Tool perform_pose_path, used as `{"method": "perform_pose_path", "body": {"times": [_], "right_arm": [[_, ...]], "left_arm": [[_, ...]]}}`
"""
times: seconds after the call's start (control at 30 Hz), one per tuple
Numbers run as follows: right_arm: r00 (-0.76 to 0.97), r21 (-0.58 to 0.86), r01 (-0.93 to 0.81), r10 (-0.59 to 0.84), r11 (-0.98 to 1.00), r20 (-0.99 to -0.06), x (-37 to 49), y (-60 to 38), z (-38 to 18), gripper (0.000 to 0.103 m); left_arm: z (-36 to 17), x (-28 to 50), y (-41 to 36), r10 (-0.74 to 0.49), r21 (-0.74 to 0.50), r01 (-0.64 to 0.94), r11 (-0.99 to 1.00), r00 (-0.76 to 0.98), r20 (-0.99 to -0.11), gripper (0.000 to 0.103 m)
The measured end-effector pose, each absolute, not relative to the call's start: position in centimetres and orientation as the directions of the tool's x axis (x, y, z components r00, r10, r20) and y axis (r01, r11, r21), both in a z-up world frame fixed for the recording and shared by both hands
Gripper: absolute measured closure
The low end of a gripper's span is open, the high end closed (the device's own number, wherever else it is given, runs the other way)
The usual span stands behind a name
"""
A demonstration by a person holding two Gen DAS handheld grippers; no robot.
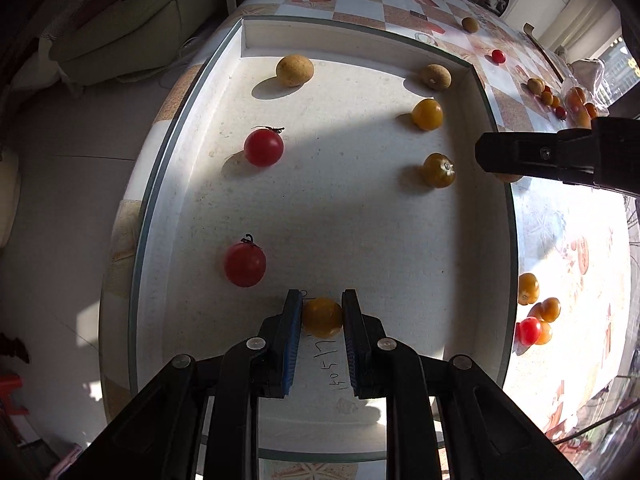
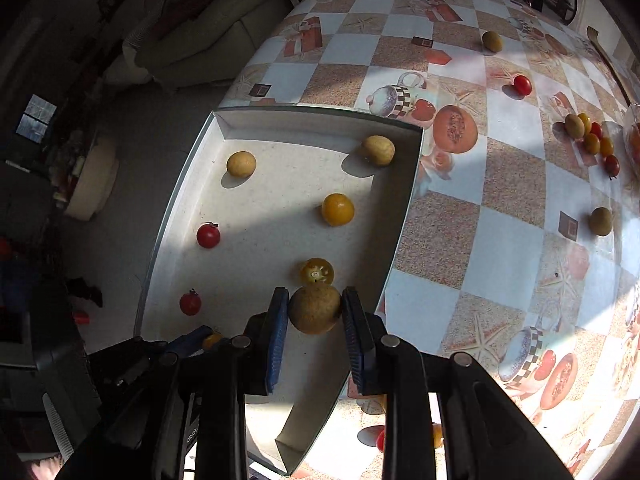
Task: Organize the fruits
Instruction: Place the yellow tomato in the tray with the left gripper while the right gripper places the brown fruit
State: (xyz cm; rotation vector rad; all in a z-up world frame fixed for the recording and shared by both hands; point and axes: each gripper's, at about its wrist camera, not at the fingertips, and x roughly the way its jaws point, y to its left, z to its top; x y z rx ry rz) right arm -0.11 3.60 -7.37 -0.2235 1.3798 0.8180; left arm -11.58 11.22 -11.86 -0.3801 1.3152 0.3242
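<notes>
A: The left gripper (image 1: 321, 312) is closed on a yellow tomato (image 1: 322, 317), low over the white tray (image 1: 352, 42)?

B: Yes; the right gripper (image 2: 315, 308) clamps a brown fruit (image 2: 314, 309) over the tray's right side (placing step, I'd judge). Next: lower beside matching fruit ahead, then release.

The middle of the white tray (image 2: 400, 200) lies bare, so I have room to pass there. Two red tomatoes (image 1: 263, 147) line its left side, two yellow ones (image 1: 427, 114) its right, and two tan fruits (image 1: 294, 70) sit by the far wall. My right tool (image 2: 314, 310) hangs over the tray's right wall; beyond it the counter (image 2: 500, 240) is mostly open.
</notes>
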Motion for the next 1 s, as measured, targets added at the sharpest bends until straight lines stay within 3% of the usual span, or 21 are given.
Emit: {"method": "perform_pose_path", "body": {"times": [0.87, 0.93, 1.0], "right_arm": [[-0.042, 0.211, -0.732, 0.266, 0.647, -0.963, 0.0, 10.4, -11.4, 0.072], [-0.057, 0.229, -0.732, 0.277, 0.642, -0.959, 0.1, 10.6, -11.5, 0.066], [-0.067, 0.242, -0.732, 0.287, 0.637, -0.956, -0.1, 10.9, -11.5, 0.055]], "left_arm": [[-11.8, -12.0, 9.6, 0.073, -0.026, -0.407, 0.913, 0.225, -0.972, 0.081], [-11.8, -12.0, 9.4, 0.078, -0.017, -0.400, 0.916, 0.221, -0.972, 0.080], [-11.9, -12.0, 9.2, 0.077, -0.016, -0.396, 0.918, 0.217, -0.973, 0.068]]}}
